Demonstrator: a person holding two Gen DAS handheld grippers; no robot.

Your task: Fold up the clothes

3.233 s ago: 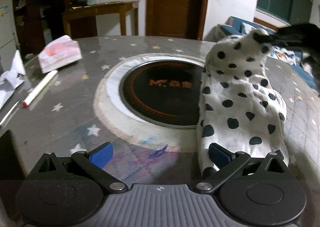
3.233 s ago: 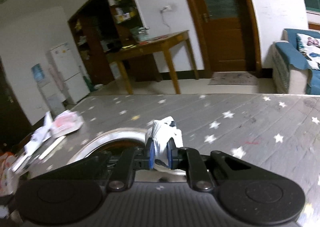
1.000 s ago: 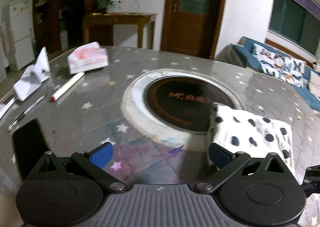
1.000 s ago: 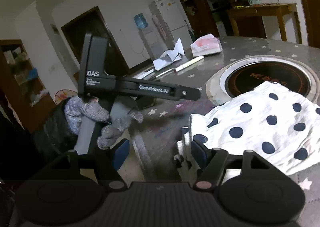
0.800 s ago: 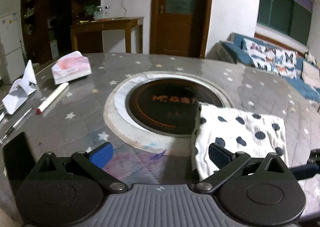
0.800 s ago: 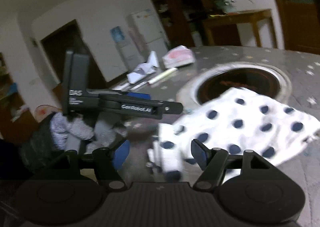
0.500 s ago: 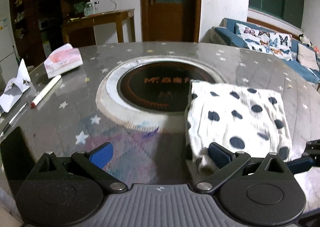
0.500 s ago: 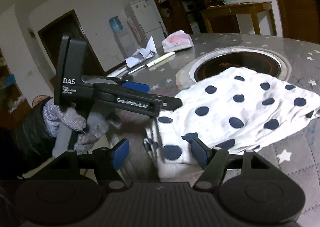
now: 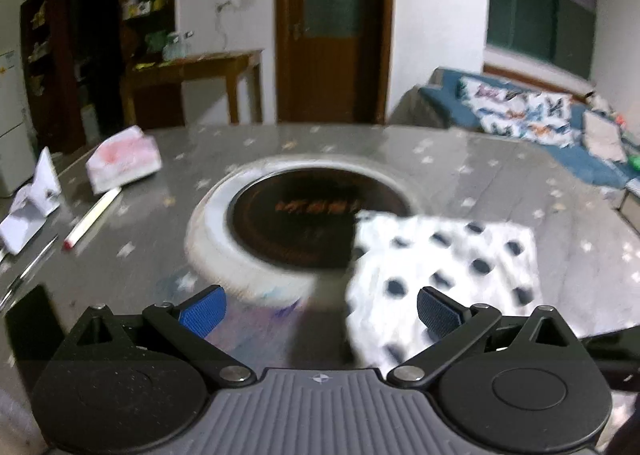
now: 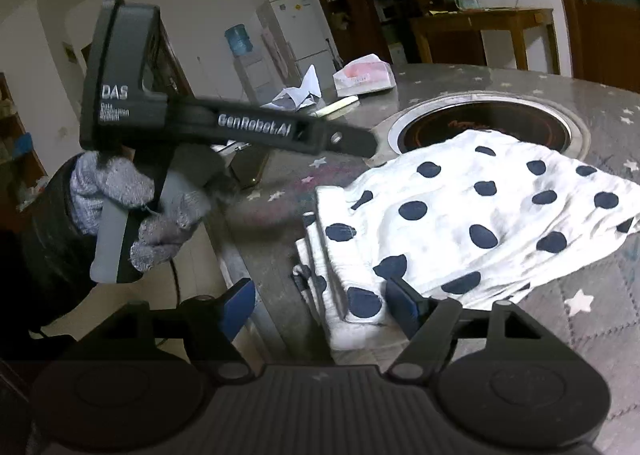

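A folded white garment with dark polka dots [image 10: 472, 223] lies on a grey, star-patterned desk [image 10: 592, 339], its far edge draped over the rim of a round built-in cooktop [image 10: 488, 123] — its stacked, layered end sits at the desk's near edge. The right tongs [image 10: 320, 305] hover at that layered end with their blue pads spread wide; the jaws have just been opening, and although the corner of the cloth sits between them, neither pad presses on it. The left tongs [image 9: 320, 309], seen blurred from their own camera, stand wide apart as well, with the garment's [image 9: 440, 255] near corner just inside the right pad and nothing gripped. From the right wrist view the left tool's black body crosses the frame to the left of the cloth, held by a hand in a grey knitted glove [image 10: 160, 215] off the desk's edge. On the far left of the desk rest a pink-and-white tissue pack [image 9: 122, 163], a white marker with a red tip [image 9: 92, 223] just beside it, and folded white paper [image 9: 32, 211] — all well apart from the garment.
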